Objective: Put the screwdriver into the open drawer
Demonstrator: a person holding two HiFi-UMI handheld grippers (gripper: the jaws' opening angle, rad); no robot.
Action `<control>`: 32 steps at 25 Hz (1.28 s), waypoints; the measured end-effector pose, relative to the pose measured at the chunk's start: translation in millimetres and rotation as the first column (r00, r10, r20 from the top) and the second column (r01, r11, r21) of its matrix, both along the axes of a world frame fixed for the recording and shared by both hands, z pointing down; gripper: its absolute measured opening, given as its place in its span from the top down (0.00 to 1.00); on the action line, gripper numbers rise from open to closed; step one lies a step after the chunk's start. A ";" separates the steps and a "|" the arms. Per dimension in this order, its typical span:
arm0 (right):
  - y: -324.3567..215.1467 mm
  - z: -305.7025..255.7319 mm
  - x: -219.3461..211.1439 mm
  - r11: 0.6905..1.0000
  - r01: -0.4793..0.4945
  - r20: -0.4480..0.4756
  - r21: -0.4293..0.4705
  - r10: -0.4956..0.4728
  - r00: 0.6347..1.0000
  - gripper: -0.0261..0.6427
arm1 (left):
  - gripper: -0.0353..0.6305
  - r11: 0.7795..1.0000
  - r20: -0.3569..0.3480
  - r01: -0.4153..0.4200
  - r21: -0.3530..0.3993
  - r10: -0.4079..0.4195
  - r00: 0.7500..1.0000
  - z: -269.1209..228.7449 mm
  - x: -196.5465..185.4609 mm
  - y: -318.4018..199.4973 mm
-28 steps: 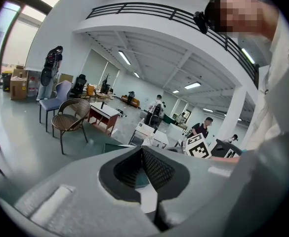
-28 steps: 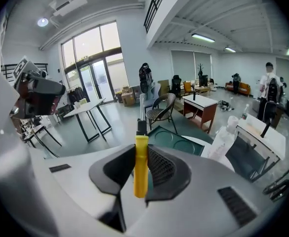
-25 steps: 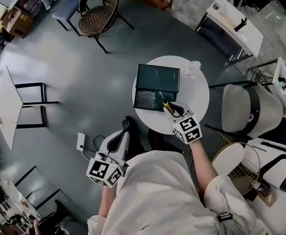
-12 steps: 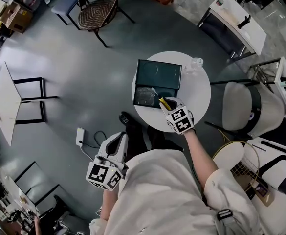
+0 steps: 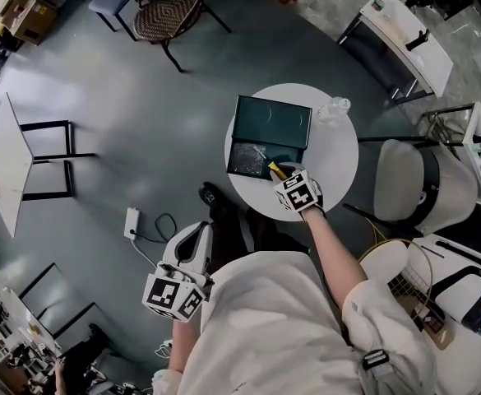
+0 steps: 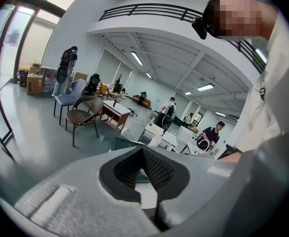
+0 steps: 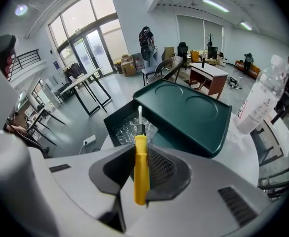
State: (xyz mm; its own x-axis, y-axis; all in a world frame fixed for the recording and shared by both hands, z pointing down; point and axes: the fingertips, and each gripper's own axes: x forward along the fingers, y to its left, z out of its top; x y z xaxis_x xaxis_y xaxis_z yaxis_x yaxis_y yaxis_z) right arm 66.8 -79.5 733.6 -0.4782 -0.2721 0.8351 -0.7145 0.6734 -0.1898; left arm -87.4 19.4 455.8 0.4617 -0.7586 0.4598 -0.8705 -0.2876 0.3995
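My right gripper (image 7: pixel 140 169) is shut on a screwdriver (image 7: pixel 141 157) with a yellow handle; its metal tip points out over the open drawer (image 7: pixel 129 127) of a dark green box (image 7: pixel 188 115). Seen from the head view, the right gripper (image 5: pixel 283 179) hovers at the drawer's near right corner, the screwdriver (image 5: pixel 271 169) reaching over the drawer (image 5: pixel 248 158). Crinkled clear plastic lines the drawer. My left gripper (image 5: pixel 192 245) hangs low beside the person's body, away from the table, jaws shut with nothing between them (image 6: pixel 145 181).
The green box sits on a small round white table (image 5: pixel 332 159). A clear plastic bottle (image 5: pixel 332 108) stands at the table's far right. A grey chair (image 5: pixel 413 179) is to the right, a wicker chair (image 5: pixel 170 6) farther back, a power strip (image 5: pixel 131 223) on the floor.
My right gripper has carried the screwdriver leftward and forward, from the table's near right to over the drawer's edge. The left gripper has stayed where it was.
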 end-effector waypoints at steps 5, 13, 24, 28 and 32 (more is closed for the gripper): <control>-10.4 13.3 -0.2 1.000 -0.018 -0.049 -0.019 0.017 0.999 0.83 | 0.93 1.000 0.000 0.012 -0.003 -0.012 1.000 -0.7 -3.4 0.3; -21.9 31.2 8.7 0.991 -0.090 -0.144 -0.095 0.075 0.987 0.83 | 0.93 1.000 0.015 0.017 -0.006 -0.016 1.000 -1.7 -6.2 1.0; -29.5 54.3 7.3 0.982 -0.122 -0.166 -0.144 0.097 0.981 0.83 | 0.93 1.000 0.021 0.017 -0.003 -0.017 1.000 -4.1 -4.6 2.6; -29.3 60.1 4.0 0.979 -0.120 -0.172 -0.163 0.092 0.981 0.83 | 0.93 1.000 0.022 0.022 -0.002 -0.022 1.000 -5.0 -5.8 4.5; -30.9 59.7 0.6 0.981 -0.106 -0.182 -0.165 0.075 0.980 0.83 | 0.93 1.000 0.021 0.023 0.003 -0.023 1.000 -6.3 -6.3 5.1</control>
